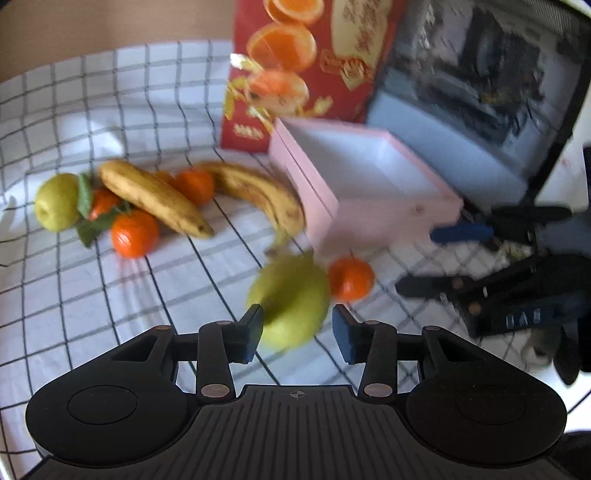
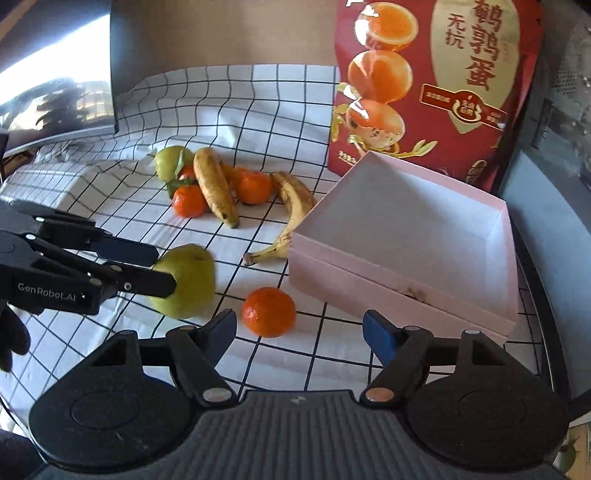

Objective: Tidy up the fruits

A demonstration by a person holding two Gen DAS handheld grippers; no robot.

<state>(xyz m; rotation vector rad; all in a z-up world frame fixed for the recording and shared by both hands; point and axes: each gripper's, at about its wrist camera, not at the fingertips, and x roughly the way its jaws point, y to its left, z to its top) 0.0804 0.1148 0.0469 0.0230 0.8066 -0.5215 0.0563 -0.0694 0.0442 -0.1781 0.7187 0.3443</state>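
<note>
Tan wall, perhaps sunlit

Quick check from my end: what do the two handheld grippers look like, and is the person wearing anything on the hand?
Both are matte black plastic tools with linkage arms on copper-coloured rivets. The right gripper has blue pads, two round housings and a ribbed centre panel. The left gripper matches it; seen from the right wrist view its side carries white "GenRobot.AI" lettering. A black glove covers the hand behind it. No cables show.

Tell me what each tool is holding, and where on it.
Right tool: nothing, jaws open. Left tool straddles the green apple at its sides, but a gap shows beside one pad, so it looks ungripped.
</note>
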